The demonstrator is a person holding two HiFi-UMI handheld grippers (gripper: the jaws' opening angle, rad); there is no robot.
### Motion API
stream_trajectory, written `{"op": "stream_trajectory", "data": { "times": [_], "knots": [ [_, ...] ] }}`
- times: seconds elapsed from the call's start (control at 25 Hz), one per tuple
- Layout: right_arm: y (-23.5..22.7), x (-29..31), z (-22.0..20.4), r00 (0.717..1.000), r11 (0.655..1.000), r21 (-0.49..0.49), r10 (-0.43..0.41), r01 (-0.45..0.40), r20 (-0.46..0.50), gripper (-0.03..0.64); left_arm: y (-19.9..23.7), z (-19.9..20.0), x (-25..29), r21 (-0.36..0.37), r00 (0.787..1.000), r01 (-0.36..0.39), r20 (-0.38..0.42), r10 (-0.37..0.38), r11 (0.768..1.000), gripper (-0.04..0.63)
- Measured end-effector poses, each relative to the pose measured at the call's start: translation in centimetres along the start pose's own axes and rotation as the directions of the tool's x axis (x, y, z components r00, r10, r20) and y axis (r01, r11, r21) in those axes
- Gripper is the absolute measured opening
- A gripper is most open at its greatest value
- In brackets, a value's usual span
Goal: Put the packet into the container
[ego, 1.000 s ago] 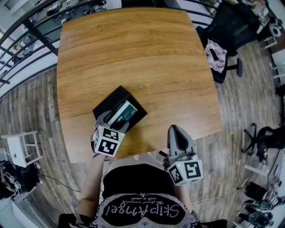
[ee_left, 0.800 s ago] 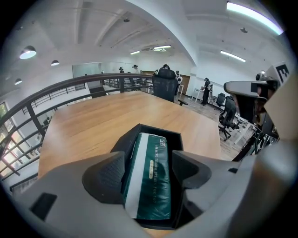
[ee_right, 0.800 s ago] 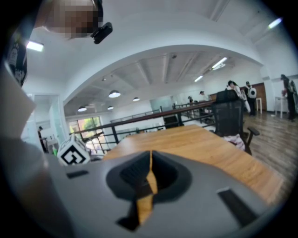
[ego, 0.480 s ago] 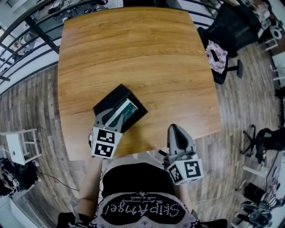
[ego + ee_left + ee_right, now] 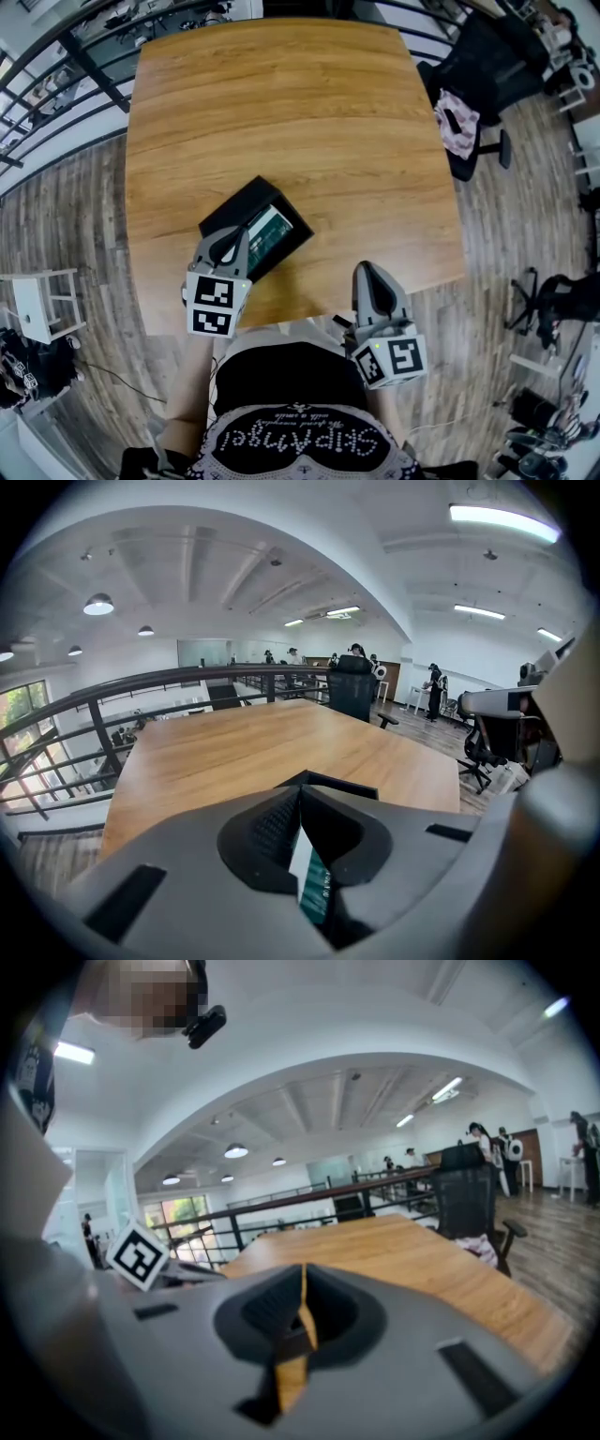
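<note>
The white-and-green packet point(image 5: 273, 233) lay inside the black container point(image 5: 231, 208). Its long axis ran diagonally from the person's near left toward the far right. The packet was all the container held, and the container sat on the wooden table point(image 5: 281, 112) toward its near edge. The left gripper point(image 5: 235, 247) hung at the container's near corner, jaws pressed together on nothing, the packet showing just beneath them. The right gripper point(image 5: 372, 277) sat well apart at the table's near edge, jaws likewise closed and empty.

One table point(image 5: 281, 112), one container point(image 5: 228, 212), one packet point(image 5: 273, 234), two grippers point(image 5: 241, 237) point(image 5: 369, 277)
</note>
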State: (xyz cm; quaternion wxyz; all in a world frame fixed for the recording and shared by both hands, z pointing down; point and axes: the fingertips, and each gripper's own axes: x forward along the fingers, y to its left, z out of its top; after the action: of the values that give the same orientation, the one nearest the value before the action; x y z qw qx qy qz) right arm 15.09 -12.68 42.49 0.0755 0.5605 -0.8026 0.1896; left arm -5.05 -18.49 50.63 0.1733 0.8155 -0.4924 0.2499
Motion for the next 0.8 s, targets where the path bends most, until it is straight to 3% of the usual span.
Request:
{"op": "stream_trajectory", "data": {
  "times": [0.16,0.28,0.52,0.8],
  "knots": [
    [0.2,-0.3,0.6,1.000,1.000,-0.008,0.005,-0.005,0.019,0.035,0.6,1.9,-1.7,-0.006,0.995,-0.037,0.087,0.038,0.999,0.028],
    [0.1,-0.3,1.5,0.999,1.000,-0.019,0.009,-0.009,0.039,0.034,1.4,4.1,-3.7,-0.022,0.980,-0.070,0.183,0.073,0.997,0.028],
    [1.1,-0.5,3.7,0.994,0.998,-0.053,0.044,-0.040,0.096,0.034,3.1,7.4,-8.4,-0.080,0.929,-0.126,0.339,0.146,0.989,0.028],
    [2.3,-1.8,6.6,0.983,0.994,-0.075,0.087,-0.075,0.164,0.034,3.7,10.3,-13.5,-0.149,0.873,-0.150,0.443,0.202,0.977,0.028]
  ]
}}
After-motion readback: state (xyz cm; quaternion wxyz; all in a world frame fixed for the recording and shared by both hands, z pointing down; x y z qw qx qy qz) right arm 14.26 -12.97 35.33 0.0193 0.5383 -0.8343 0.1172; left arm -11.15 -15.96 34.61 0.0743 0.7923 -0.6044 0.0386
